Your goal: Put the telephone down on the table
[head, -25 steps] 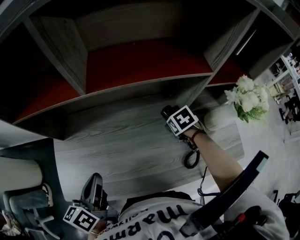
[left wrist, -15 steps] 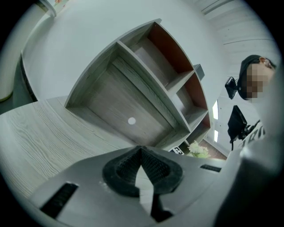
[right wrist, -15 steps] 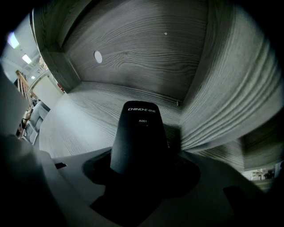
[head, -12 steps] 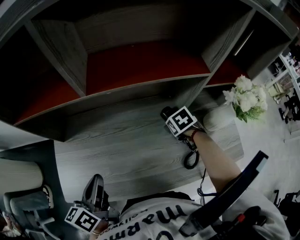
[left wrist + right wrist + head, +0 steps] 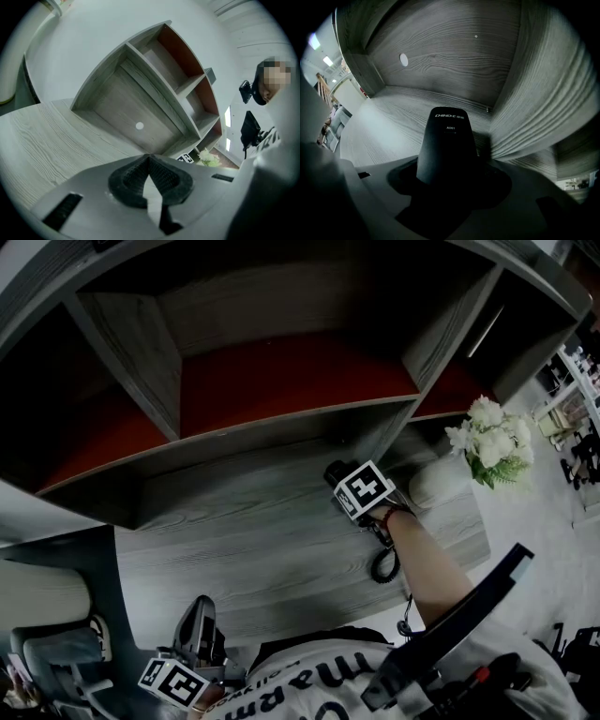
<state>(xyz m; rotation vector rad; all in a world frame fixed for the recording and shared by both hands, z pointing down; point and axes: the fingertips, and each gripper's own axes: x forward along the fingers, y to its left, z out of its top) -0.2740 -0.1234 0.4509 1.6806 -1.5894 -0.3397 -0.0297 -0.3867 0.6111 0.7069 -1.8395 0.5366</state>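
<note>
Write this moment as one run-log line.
right hand-held gripper: shut on telephone handset | position: over table, not released | left hand-held gripper: shut, empty | coiled cord: at table's front edge

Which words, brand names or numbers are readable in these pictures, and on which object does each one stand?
"CHINO-E", followed by two characters too small to read: on the telephone handset, near its far end.
"A061": on the same handset, just below the brand.
White shirt: large dark letters, seen upside down and cut off, not readable as a whole word.
</note>
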